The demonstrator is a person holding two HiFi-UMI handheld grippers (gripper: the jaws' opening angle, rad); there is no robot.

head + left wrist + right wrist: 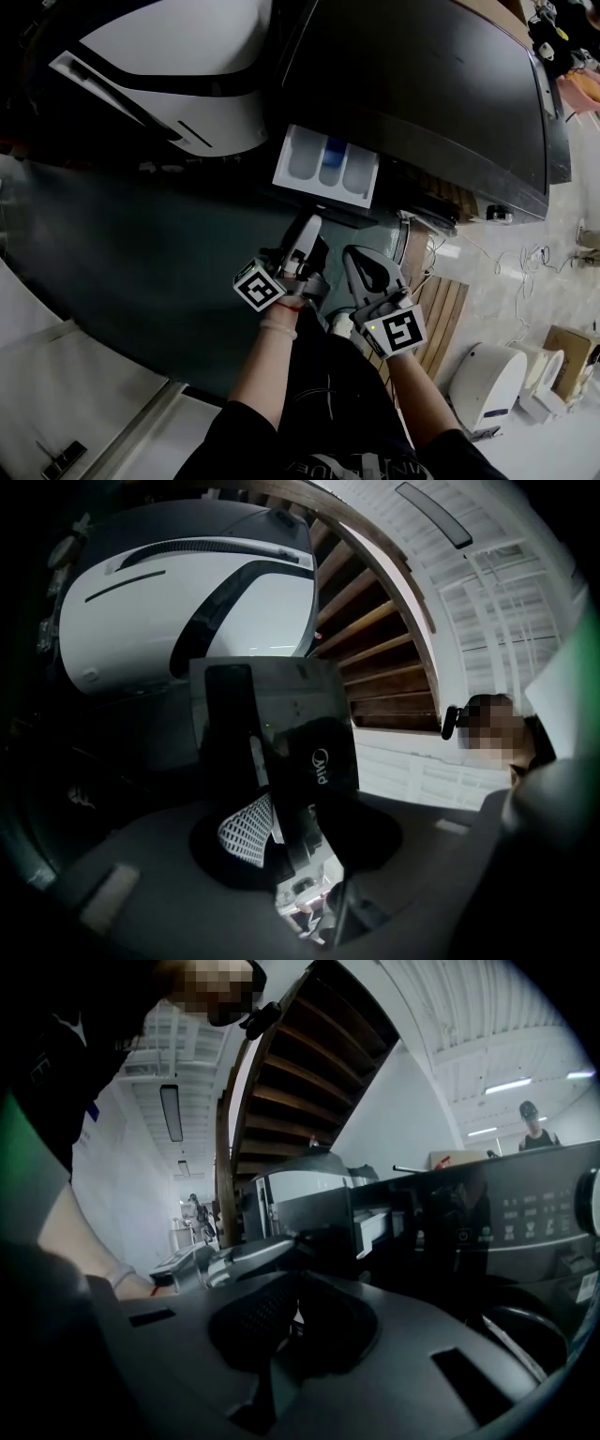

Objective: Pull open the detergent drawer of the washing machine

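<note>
The detergent drawer [326, 164] stands pulled out of the dark washing machine [422, 84], its white and blue compartments showing from above. My left gripper [312, 225] reaches up to the drawer's dark front. In the left gripper view that glossy front panel [281, 733] runs down between the jaws of the left gripper [281, 841], and the white meshed pad [246, 829] lies against it. My right gripper [354, 255] hangs just right of the left one, short of the machine, shut and empty [286, 1321]. From the right gripper view the drawer [380, 1227] juts out pale.
A white appliance with a black band [169, 56] stands left of the washer. A wooden staircase [300, 1082] rises behind. Wooden slats [441, 309], a white device [487, 380] and a cardboard box [567, 352] lie at the right. The washer's control panel [534, 1213] faces my right gripper.
</note>
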